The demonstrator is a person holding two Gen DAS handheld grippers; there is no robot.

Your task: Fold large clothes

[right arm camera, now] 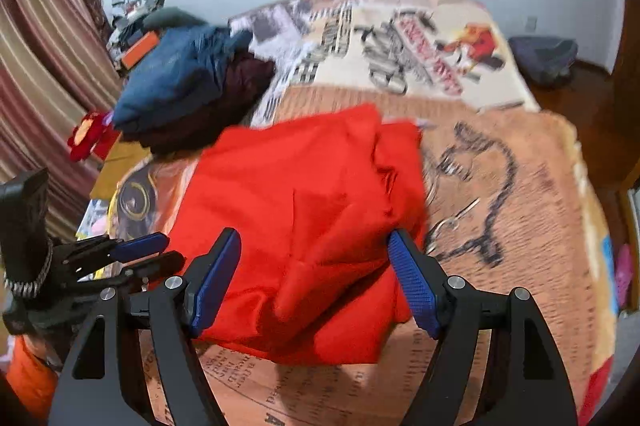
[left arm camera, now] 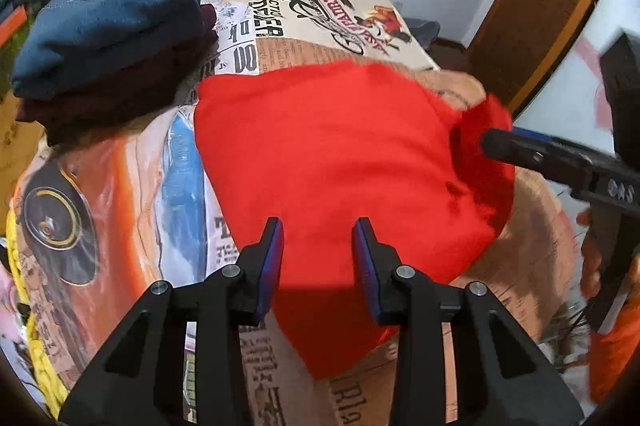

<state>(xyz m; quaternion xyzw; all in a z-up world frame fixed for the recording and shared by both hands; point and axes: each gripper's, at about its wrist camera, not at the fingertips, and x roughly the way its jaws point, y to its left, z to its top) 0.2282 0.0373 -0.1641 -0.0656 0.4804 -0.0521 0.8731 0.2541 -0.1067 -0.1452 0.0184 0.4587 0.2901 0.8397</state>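
red garment: partly folded on the printed bedspread — beside the stacked clothes
left claw: spread apart, hovering over it
right claw: wide, gripping nothing

A bed carries everything here, covered by a printed blanket with newspaper-style lettering, a cartoon emblem, a drawn animal outline and an orange patch with a dark round dial. A red garment, folded into a rough block, lies directly on the blanket near its middle. Just beside it, toward the far left, sits a stack of folded clothes: blue denim on top, a dark maroon piece beneath, touching the blanket.
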